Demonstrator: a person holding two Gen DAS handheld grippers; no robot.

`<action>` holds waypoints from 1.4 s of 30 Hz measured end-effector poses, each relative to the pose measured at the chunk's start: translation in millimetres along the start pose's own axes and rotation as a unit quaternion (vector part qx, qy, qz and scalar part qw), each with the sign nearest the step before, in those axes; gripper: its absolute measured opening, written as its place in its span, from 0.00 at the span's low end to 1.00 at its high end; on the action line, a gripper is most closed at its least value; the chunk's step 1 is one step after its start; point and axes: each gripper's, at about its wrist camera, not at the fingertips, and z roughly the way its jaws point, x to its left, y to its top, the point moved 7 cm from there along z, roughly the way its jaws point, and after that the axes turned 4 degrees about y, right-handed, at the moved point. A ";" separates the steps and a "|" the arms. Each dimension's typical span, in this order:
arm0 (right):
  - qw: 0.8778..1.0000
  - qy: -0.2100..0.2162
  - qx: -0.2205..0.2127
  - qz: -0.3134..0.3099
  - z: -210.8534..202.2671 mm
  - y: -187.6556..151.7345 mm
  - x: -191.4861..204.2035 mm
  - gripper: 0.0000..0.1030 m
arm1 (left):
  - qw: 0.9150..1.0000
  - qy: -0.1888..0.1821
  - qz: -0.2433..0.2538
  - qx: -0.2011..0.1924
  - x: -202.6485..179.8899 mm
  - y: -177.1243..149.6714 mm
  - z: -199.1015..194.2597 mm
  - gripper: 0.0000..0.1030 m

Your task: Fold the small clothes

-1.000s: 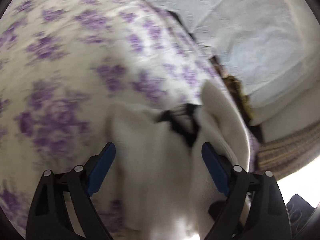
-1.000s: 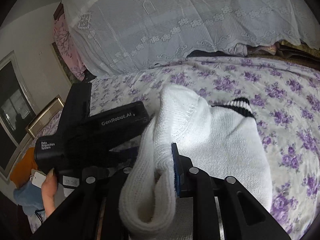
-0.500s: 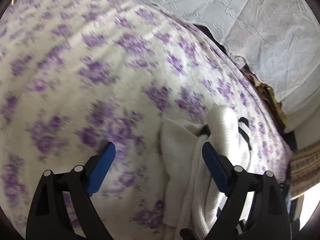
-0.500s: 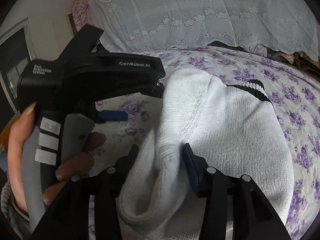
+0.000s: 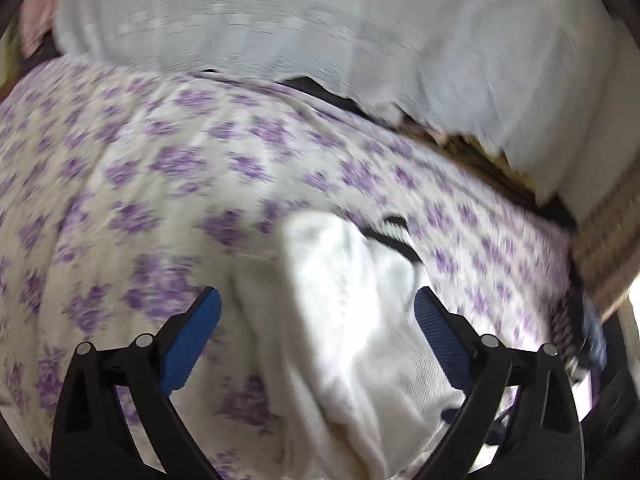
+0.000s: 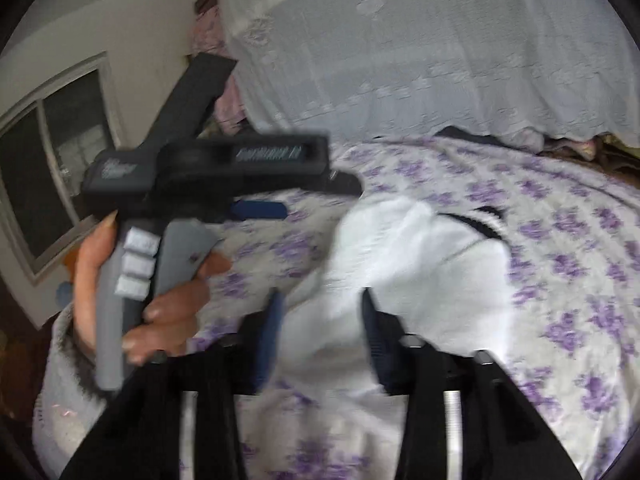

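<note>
A small white knitted garment (image 5: 352,320) with black stripes at one edge lies bunched on the purple-flowered bedsheet (image 5: 160,184). My left gripper (image 5: 316,312) is open and empty, its blue pads to either side of the garment's near part. In the right wrist view the garment (image 6: 420,264) lies just ahead of my right gripper (image 6: 320,320), whose jaws stand apart with white cloth between them, no longer pinched. The left gripper's body (image 6: 208,168), held in a hand, shows at the left of that view.
A white lace cover (image 6: 420,48) drapes over a pile at the back of the bed. A window (image 6: 52,160) and a wall are at the left. Dark and brown items (image 5: 480,152) lie along the bed's far right edge.
My right gripper has opened and let go of the garment fold, which has dropped onto the bed. My left gripper has drawn back and swung so the garment lies between its open fingers.
</note>
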 end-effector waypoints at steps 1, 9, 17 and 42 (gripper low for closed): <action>1.000 -0.002 0.010 0.010 4.2 -4.0 -5.4 0.13 | 1.000 0.006 0.013 0.007 -6.9 -5.6 6.6 0.92; 0.993 0.023 0.110 0.047 47.4 -55.4 -12.5 0.12 | 0.994 0.018 -0.012 0.105 10.5 -52.3 67.3 0.96; 0.991 0.041 0.112 0.058 42.8 -57.4 -12.0 0.12 | 0.995 0.072 0.016 0.060 10.7 -51.9 49.0 0.96; 0.974 0.069 0.050 0.211 89.8 20.5 -119.7 0.15 | 0.993 0.113 -0.007 0.021 33.1 -30.5 51.8 0.96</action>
